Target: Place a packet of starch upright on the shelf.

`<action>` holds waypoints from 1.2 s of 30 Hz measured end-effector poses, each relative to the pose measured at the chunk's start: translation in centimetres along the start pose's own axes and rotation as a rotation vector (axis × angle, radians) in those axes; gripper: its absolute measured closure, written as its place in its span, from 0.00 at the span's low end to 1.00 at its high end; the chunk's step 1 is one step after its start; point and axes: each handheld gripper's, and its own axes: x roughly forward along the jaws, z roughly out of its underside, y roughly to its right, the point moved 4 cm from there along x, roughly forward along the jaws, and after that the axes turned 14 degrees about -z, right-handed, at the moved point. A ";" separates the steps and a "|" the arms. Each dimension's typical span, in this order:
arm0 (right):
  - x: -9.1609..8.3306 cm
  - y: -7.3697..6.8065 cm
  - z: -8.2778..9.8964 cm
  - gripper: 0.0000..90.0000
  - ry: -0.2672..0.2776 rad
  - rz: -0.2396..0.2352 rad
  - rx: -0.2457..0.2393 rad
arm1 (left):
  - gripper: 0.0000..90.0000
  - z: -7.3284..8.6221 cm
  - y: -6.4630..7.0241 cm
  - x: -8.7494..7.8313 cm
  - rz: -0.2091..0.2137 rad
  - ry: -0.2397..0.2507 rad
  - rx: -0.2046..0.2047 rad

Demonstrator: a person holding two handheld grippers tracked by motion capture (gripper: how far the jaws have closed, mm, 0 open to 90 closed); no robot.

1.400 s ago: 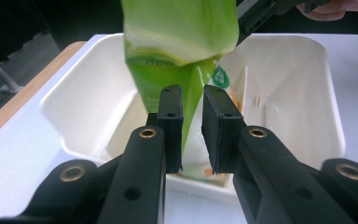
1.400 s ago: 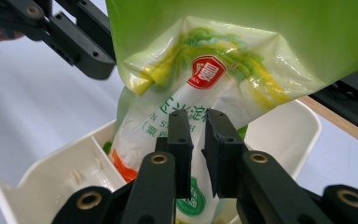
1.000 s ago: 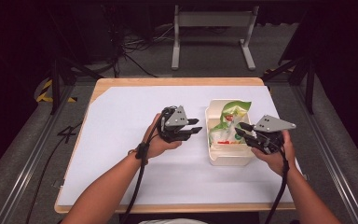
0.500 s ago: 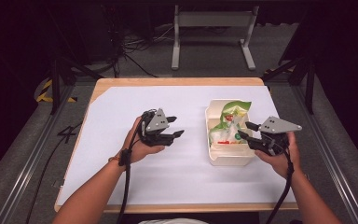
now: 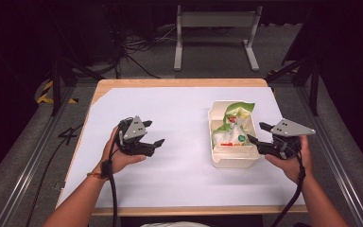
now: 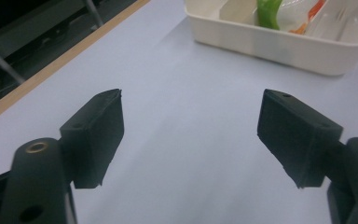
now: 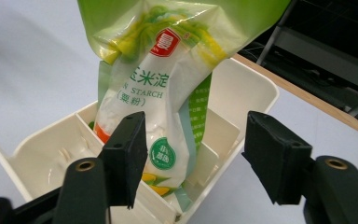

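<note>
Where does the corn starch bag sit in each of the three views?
High view: corn starch bag right of centre, standing in the white bin.
Left gripper view: a green and orange slice of it at the top edge, inside the bin.
Right gripper view: upper centre, beyond the open right tongs.
Shared landmark: the white bin.
</note>
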 end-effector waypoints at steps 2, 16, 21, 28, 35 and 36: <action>-0.2 0.2 0.1 0.36 0.002 0.010 -0.003 | 0.23 0.5 -0.5 -0.6 -0.013 0.000 -0.002; -1.8 0.7 1.3 0.20 0.013 0.051 0.025 | 0.12 4.8 -3.3 -4.1 -0.097 -0.052 -0.035; -2.7 0.6 1.9 0.19 0.024 0.060 0.035 | 0.11 6.4 -4.0 -5.1 -0.122 -0.067 -0.055; -3.3 0.8 3.2 0.19 0.011 0.078 0.040 | 0.11 8.2 -4.7 -6.2 -0.156 -0.075 -0.077; -3.6 1.2 5.2 0.17 -0.010 0.105 0.045 | 0.11 9.9 -4.6 -7.0 -0.164 -0.079 -0.091; -3.6 1.2 5.6 0.17 -0.020 0.115 0.037 | 0.11 10.2 -4.5 -7.1 -0.162 -0.083 -0.095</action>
